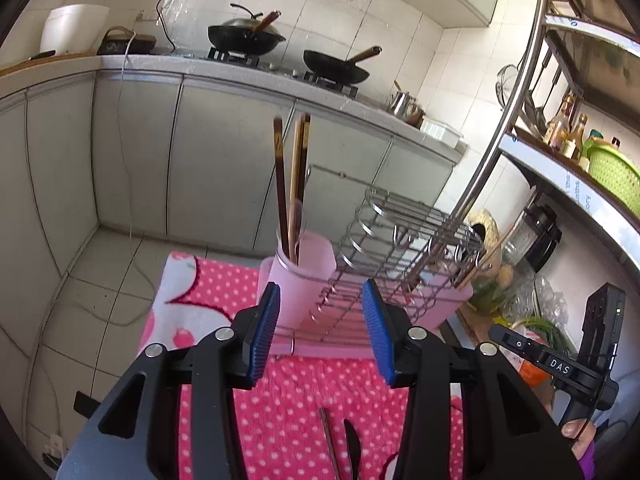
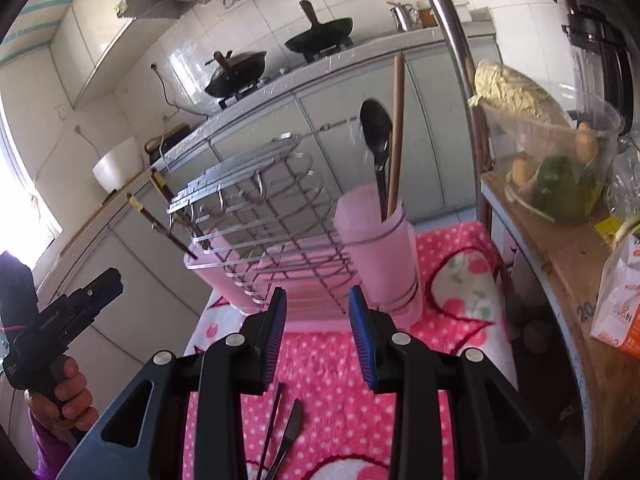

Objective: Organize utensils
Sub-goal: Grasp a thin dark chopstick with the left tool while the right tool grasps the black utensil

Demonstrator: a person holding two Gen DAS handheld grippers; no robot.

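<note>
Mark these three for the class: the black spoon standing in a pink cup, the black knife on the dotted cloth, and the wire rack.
black spoon (image 2: 376, 124), right wrist view, on its bowl.
black knife (image 2: 291, 428), right wrist view, on its blade.
wire rack (image 1: 400, 248), left wrist view, on its wire grid.

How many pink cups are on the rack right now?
2: one pink cup holding a black spoon, the other pink cup holding chopsticks, at the rack's opposite ends.

White letters "DAS" stand on the black arm of the right hand-held gripper (image 1: 558, 366), at the right of the left wrist view. Print on the shelf edge (image 1: 576, 188) and on the orange-and-white carton (image 2: 618, 312) at far right is too blurred to read.
</note>
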